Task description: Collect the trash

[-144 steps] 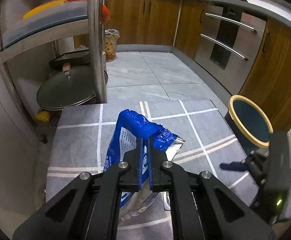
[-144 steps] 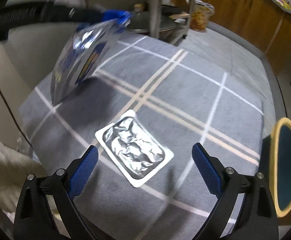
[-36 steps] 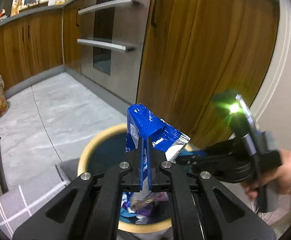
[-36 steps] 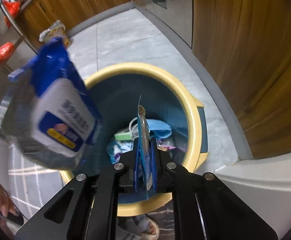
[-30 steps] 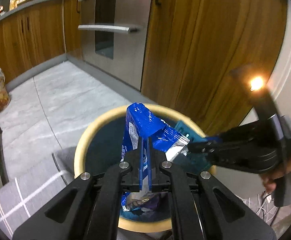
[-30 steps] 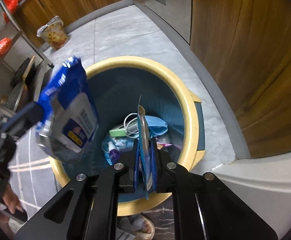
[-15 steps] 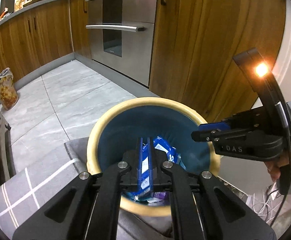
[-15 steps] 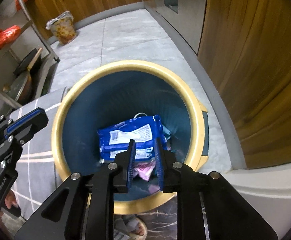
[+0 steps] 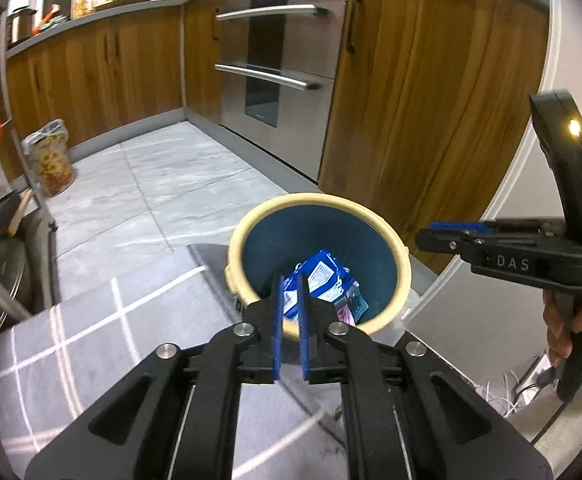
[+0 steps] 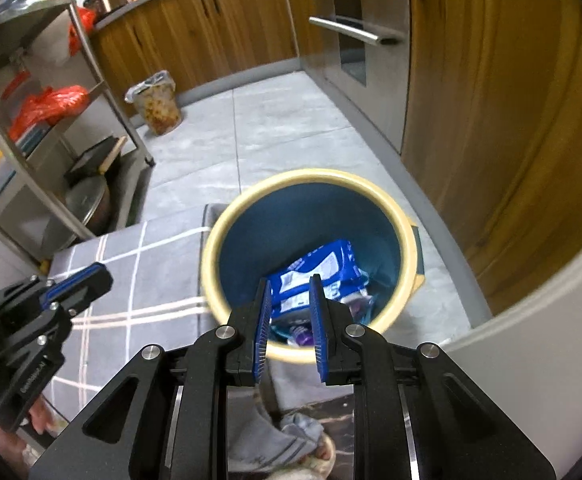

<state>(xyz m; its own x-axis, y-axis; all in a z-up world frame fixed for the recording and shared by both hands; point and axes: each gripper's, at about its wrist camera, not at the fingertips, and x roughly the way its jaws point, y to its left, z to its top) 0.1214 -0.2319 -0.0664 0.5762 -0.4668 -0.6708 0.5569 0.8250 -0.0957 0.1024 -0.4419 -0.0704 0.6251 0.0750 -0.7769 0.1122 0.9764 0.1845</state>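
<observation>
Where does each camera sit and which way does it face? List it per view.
Left wrist: on the left tongs, looking down at the trash bin; right tongs and hand show.
Right wrist: on the right tongs, above the bin; left tongs show.
Shared: bin, blue wrapper, grey checked mat.

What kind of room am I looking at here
Most likely a home kitchen: wooden cabinets run under a cluttered countertop, a built-in oven with steel handles sits in the wall, and a metal rack holds pots and pans.
</observation>
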